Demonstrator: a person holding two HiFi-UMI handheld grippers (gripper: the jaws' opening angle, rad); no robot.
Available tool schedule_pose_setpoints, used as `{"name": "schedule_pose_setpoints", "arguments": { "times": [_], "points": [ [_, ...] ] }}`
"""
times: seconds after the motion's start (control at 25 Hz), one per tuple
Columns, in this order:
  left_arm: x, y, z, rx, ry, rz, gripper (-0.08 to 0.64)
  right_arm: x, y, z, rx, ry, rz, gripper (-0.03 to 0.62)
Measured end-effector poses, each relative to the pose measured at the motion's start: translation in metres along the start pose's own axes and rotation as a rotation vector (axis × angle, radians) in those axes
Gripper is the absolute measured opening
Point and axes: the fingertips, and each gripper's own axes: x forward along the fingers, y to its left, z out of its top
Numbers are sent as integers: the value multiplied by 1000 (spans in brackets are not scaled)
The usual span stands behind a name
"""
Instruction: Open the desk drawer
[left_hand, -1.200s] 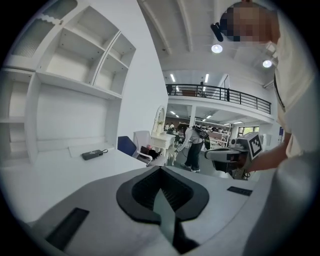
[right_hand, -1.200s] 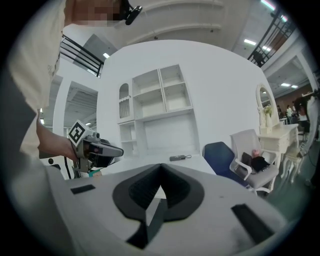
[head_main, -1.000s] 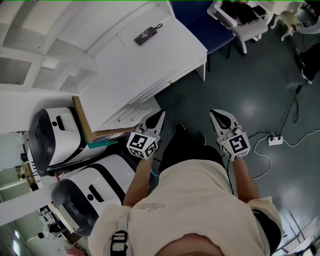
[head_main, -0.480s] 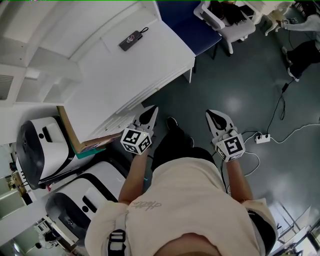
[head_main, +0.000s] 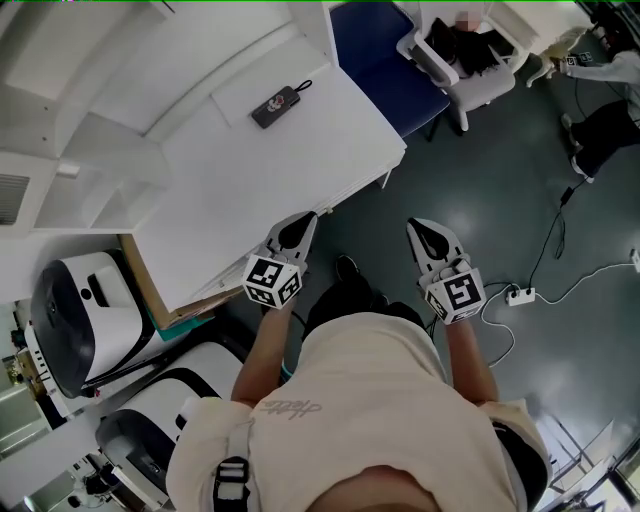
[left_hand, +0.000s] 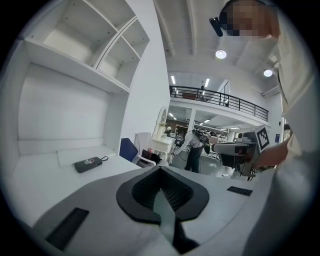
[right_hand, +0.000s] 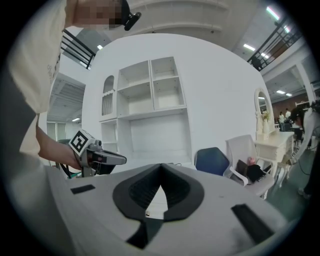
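The white desk (head_main: 240, 180) fills the upper left of the head view; its drawer side shows only as a thin strip along the front edge (head_main: 345, 197). My left gripper (head_main: 301, 220) is shut and empty, its tip level with that front edge. In the left gripper view the closed left gripper (left_hand: 160, 169) points across the desk top (left_hand: 60, 175). My right gripper (head_main: 417, 227) hangs over the dark floor to the right of the desk, shut and empty. In the right gripper view the right gripper (right_hand: 161, 166) faces the desk and its shelves (right_hand: 150, 95).
A small dark device (head_main: 278, 106) with a cord lies on the desk. A blue chair (head_main: 385, 55) and a white chair (head_main: 470, 70) stand beyond the desk's right end. White machines (head_main: 85, 310) and cardboard (head_main: 150, 290) sit at the left. A power strip (head_main: 520, 296) lies on the floor.
Both grippers have moved forward towards the desk, still shut. The left tip now reaches the desk's front edge, and the desk sits nearer in the head view.
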Motion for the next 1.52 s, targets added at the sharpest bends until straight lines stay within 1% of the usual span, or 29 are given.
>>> {"name": "schedule_pose_setpoints", "arguments": {
  "times": [0.12, 0.24, 0.32, 0.4, 0.48, 0.6, 0.76, 0.88, 0.96, 1.04, 1.2, 1.24, 1.4, 1.52],
  "points": [
    [3, 26, 19, 12, -27, -2, 2, 32, 1, 12, -10, -1, 7, -5],
    [2, 48, 26, 23, -36, -22, 2, 61, 10, 21, -24, 0, 25, -5],
    [0, 58, 26, 30, -50, -55, 2, 78, 17, 24, -55, 8, 33, -5],
    [-3, 65, 28, 31, -83, -101, 2, 91, 24, 25, -98, 19, 33, -3],
    [-4, 72, 30, 34, -101, -123, 2, 102, 28, 26, -104, 26, 38, -5],
    [-1, 86, 28, 46, -83, -110, 2, 115, 31, 28, -99, 39, 59, -5],
    [2, 94, 28, 51, -90, -93, 2, 127, 33, 32, -114, 54, 89, -5],
    [0, 97, 30, 42, -116, -83, 2, 139, 37, 32, -145, 76, 116, -5],
    [-2, 98, 35, 25, -149, -72, 2, 148, 41, 32, -168, 86, 152, -5],
    [-3, 102, 40, 22, -167, -42, 2, 158, 42, 33, -164, 83, 196, -4],
    [-3, 107, 43, 26, -174, 37, 2, 173, 34, 35, -89, 71, 279, -5],
    [-4, 109, 43, 24, -175, 61, 2, 178, 31, 38, -83, 66, 299, -5],
    [-7, 119, 49, -1, -170, 187, 2, 201, 17, 55, -117, 53, 395, -5],
    [-6, 127, 62, 18, -166, 312, 2, 217, 2, 63, -154, 50, 467, -3]
  ]
}}
